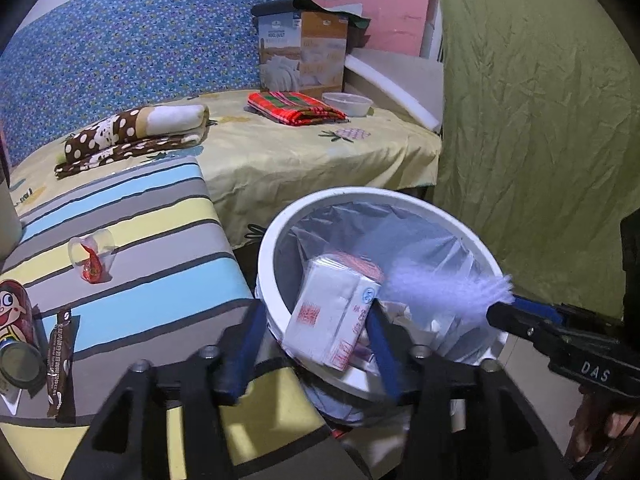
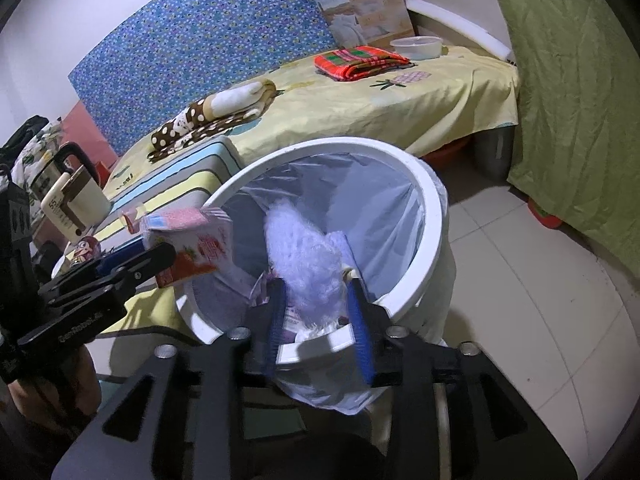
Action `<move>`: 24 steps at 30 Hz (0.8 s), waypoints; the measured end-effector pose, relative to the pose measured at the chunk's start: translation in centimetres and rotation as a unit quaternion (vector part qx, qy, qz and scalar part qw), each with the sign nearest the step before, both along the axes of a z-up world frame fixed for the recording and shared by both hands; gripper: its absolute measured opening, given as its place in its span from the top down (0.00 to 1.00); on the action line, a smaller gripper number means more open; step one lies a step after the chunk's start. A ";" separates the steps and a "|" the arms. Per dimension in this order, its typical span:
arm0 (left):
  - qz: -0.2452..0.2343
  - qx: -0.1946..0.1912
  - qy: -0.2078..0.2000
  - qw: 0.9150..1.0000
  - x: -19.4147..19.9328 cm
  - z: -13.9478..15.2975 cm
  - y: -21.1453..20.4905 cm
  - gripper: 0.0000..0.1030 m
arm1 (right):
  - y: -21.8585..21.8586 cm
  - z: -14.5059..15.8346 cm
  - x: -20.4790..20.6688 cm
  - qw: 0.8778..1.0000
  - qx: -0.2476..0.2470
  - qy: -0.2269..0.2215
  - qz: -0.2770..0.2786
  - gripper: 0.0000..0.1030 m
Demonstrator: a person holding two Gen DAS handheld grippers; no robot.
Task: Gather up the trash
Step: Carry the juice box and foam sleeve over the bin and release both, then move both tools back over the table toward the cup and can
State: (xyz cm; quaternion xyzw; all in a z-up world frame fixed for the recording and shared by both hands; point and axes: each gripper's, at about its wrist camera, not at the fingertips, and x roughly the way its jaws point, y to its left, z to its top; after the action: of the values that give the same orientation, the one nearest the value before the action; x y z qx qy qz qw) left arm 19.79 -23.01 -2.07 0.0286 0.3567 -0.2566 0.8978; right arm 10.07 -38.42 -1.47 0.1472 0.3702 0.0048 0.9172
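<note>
Over the white bin (image 1: 276, 296), the left tongs (image 1: 316, 344) are gaping loosely around a white carton (image 1: 332, 320); the right tongs (image 2: 320, 320) are standing parted around lilac fluff (image 2: 304, 268).

The bin (image 1: 276, 236) stands at the striped cushion's (image 1: 120, 216) three o'clock; the bed (image 1: 300, 152) lies behind both, at twelve o'clock.

Both wrist views look down, close, sharing the bin (image 1: 276, 240).
</note>
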 end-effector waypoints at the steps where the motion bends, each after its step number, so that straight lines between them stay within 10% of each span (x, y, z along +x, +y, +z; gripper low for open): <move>1: 0.002 -0.003 -0.002 1.000 0.0 0.1 0.2 0.48 | 0.0 0.1 -0.1 1.000 0.000 -0.003 0.000 0.49; 24: 0.021 -0.023 -0.006 1.000 -3.2 2.1 3.8 0.48 | 2.0 2.3 -1.5 0.998 0.002 -0.049 0.031 0.48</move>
State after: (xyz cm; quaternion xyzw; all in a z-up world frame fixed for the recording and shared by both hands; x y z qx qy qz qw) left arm 16.57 -19.18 0.04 0.0021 0.3462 -0.2456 0.9054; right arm 8.60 -36.46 0.79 0.1376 0.3293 0.0409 0.9333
